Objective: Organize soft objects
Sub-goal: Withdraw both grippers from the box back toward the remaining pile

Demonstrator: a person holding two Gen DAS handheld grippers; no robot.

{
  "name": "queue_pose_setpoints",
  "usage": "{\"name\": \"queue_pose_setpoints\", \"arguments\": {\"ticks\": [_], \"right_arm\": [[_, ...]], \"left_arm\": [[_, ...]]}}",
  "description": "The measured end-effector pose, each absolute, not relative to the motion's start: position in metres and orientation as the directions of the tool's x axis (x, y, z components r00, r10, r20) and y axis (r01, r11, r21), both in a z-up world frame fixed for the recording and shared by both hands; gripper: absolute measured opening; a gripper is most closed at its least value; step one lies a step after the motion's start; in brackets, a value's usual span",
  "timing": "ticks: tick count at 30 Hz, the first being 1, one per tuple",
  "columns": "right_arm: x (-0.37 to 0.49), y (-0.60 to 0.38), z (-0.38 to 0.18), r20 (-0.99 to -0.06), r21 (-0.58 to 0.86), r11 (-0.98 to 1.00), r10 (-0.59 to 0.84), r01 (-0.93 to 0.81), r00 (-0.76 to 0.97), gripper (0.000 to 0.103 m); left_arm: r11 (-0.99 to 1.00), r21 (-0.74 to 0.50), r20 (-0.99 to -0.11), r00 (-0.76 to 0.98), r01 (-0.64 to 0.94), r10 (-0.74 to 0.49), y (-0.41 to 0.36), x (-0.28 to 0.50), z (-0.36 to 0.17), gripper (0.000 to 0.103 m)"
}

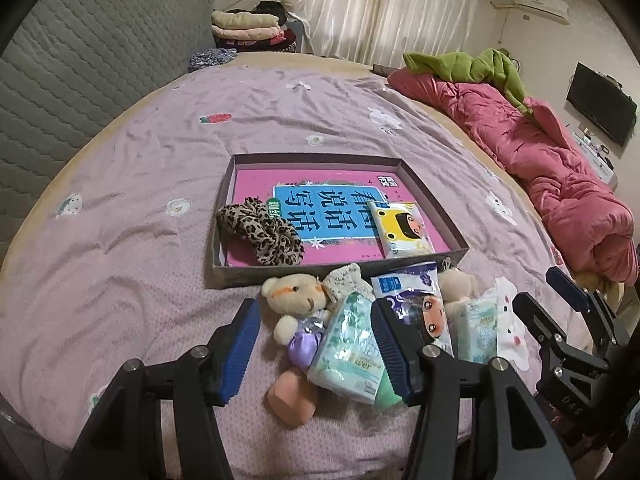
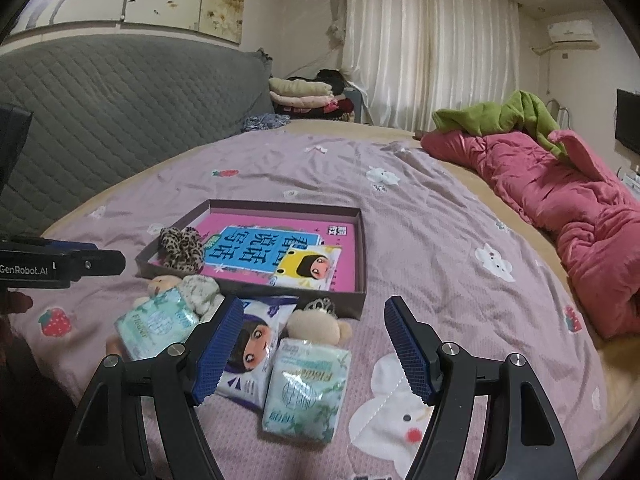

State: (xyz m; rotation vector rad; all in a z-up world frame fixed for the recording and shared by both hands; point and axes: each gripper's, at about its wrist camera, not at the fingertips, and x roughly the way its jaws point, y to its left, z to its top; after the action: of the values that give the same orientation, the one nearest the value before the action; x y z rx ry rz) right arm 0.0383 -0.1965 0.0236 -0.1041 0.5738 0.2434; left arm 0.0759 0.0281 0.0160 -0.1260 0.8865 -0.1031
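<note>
A shallow grey box (image 1: 340,159) on the bed holds a pink book, a leopard scrunchie (image 1: 260,232) and a yellow tissue pack (image 1: 404,230). In front of it lie a teddy bear (image 1: 298,296), a green tissue pack (image 1: 348,352), a cartoon-girl pack (image 1: 416,300) and a peach sponge (image 1: 290,396). My left gripper (image 1: 316,344) hovers open over the bear and green pack, touching neither. My right gripper (image 2: 314,350) is open above a second green tissue pack (image 2: 304,392), the cartoon-girl pack (image 2: 252,348) and a small crowned plush (image 2: 320,326).
A rolled pink quilt (image 1: 560,184) with a green garment on it lies along the bed's right side. The grey quilted headboard (image 1: 92,64) stands at the left, folded clothes (image 1: 248,28) behind. Each gripper shows at the edge of the other's view.
</note>
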Motion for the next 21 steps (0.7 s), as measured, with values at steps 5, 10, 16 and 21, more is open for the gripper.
{"name": "queue_pose_setpoints", "arguments": {"ticks": [5, 10, 16, 21], "right_arm": [[0.033, -0.199, 0.021, -0.572, -0.028, 0.971, 0.180, -0.239, 0.800, 0.074], [0.030, -0.203, 0.017, -0.594, -0.023, 0.976, 0.162, -0.218, 0.788, 0.074], [0.028, -0.204, 0.013, -0.614, -0.007, 0.976, 0.166, -0.216, 0.772, 0.074], [0.025, -0.201, 0.010, -0.625, -0.004, 0.973, 0.177, -0.229, 0.760, 0.074]], "left_arm": [[0.987, -0.158, -0.769, 0.625, 0.024, -0.138, 0.029, 0.070, 0.016, 0.057], [0.988, -0.151, -0.772, 0.621, 0.027, -0.135, 0.026, 0.066, 0.014, 0.057], [0.988, -0.149, -0.776, 0.615, 0.034, -0.138, 0.024, 0.062, 0.012, 0.057], [0.989, -0.144, -0.782, 0.607, 0.043, -0.140, 0.021, 0.059, 0.009, 0.057]]}}
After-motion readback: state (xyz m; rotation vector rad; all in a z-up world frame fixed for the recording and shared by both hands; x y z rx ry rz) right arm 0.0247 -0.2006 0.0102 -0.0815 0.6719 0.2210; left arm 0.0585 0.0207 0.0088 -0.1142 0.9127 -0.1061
